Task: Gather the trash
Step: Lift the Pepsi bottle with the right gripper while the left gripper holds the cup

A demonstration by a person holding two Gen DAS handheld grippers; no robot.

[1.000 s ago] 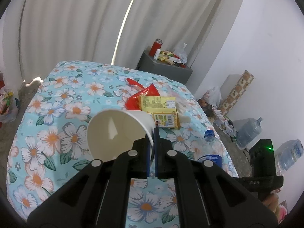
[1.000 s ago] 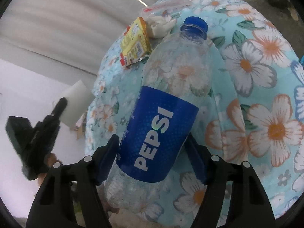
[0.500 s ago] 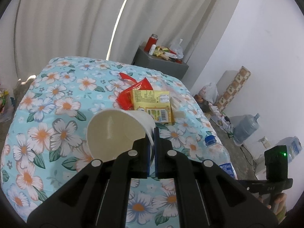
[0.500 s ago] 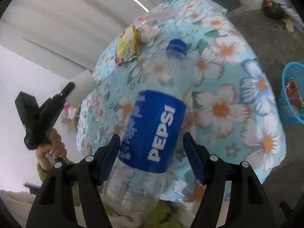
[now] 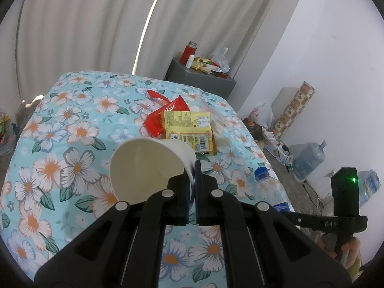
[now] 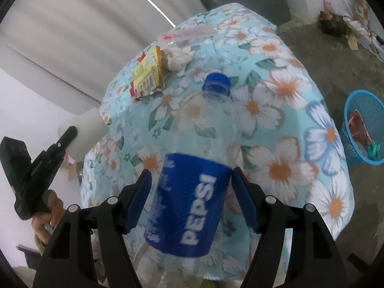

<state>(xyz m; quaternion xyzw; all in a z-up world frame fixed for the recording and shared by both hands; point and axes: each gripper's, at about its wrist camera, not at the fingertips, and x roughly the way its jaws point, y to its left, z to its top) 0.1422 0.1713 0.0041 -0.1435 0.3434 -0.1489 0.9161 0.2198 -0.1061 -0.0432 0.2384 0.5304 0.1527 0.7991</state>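
Both tools were loaded. The left gripper (image 5: 191,187) had its jaws pinched tight on the rim of a white paper cup (image 5: 148,165), held tipped above the flowered table (image 5: 60,144). The right gripper (image 6: 192,199) was clamped across a clear plastic bottle (image 6: 192,192) — blue cap, blue label reading "PEPSI" — carried over the table's near edge.

I judged the job partly done: the blue basket (image 6: 357,124) on the floor already held a red wrapper and something green. Left on the cloth were a red wrapper (image 5: 163,115), a yellow packet (image 5: 189,129) with a barcode and print too small to read, and a crumpled white wad (image 6: 176,57) — cup and bottle not yet dropped in.
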